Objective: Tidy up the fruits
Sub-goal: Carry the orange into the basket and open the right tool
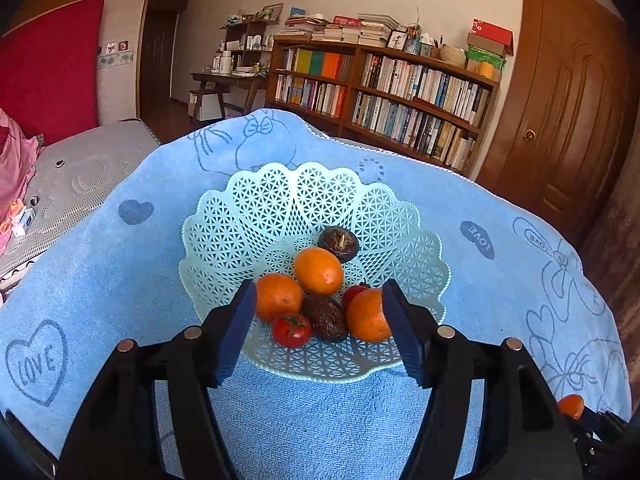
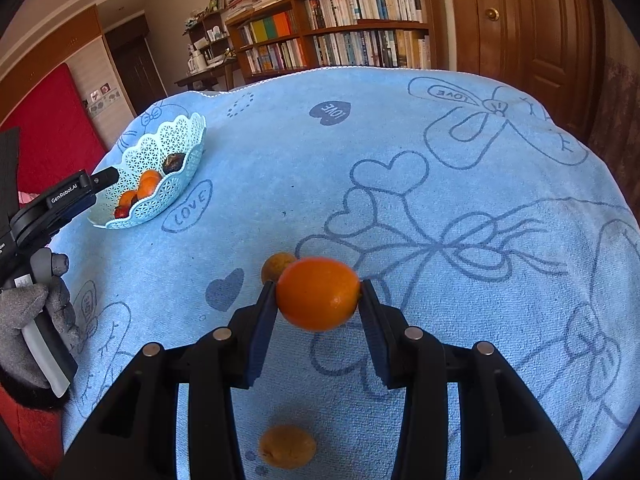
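Note:
A pale green lattice basket (image 1: 260,200) stands on the blue towel. It holds three oranges (image 1: 319,270), two red tomatoes (image 1: 291,330) and two dark brown fruits (image 1: 339,243). My left gripper (image 1: 320,292) is open, its fingers spread over the basket's near side with nothing gripped. My right gripper (image 2: 318,291) is shut on an orange (image 2: 318,300), held a little above the towel. That orange (image 1: 571,406) also shows at the lower right edge of the left wrist view. Two yellow-brown fruits lie on the towel, one behind the right fingers (image 2: 275,266) and one under them (image 2: 287,446). The basket (image 2: 172,196) sits far left of the right gripper.
The blue towel (image 2: 400,140) with heart and bow prints covers the whole work surface and drops off at its edges. A grey-gloved hand (image 2: 24,320) holds the left tool. Behind stand a bookshelf (image 1: 380,80), a wooden door (image 1: 568,100) and a bed (image 1: 80,168) at left.

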The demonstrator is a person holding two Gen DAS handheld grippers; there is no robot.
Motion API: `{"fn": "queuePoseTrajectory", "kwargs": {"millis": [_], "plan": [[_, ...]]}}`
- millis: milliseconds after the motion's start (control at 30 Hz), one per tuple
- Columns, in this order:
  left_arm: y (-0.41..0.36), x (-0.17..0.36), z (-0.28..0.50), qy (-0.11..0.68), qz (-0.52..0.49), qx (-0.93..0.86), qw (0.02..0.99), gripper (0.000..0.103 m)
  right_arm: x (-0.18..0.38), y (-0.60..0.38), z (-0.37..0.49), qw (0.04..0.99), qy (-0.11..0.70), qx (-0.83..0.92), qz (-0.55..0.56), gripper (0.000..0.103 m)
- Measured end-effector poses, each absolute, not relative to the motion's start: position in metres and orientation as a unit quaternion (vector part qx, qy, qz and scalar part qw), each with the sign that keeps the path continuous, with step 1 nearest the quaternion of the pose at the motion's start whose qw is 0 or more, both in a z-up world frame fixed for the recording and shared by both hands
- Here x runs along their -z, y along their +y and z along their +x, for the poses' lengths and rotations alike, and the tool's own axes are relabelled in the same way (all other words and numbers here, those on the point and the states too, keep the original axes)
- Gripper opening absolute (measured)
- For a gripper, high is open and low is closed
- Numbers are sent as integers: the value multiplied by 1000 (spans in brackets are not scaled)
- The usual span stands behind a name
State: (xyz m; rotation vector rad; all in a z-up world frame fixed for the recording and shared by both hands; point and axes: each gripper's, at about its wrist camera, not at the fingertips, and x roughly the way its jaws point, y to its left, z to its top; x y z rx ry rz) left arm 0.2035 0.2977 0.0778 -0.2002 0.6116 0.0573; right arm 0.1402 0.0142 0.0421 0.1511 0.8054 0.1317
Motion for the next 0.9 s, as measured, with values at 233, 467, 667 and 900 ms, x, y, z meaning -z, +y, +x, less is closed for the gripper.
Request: {"fn": "queuePoseTrajectory", "kwargs": {"millis": [233, 467, 667, 900], "plan": [[301, -78, 188, 295, -109, -41, 949, 72, -68, 55, 173, 919, 377, -104, 51, 42], [294, -78, 164, 267, -83, -66, 958, 78, -88, 113, 223, 913, 373, -159, 49, 42], [295, -74, 154, 263, -84, -81, 958, 79, -96, 154, 261, 909, 377, -173, 36, 42], [301, -69, 156, 272, -95, -86, 954, 80, -103, 154, 272, 910, 369, -182, 55, 45]]}}
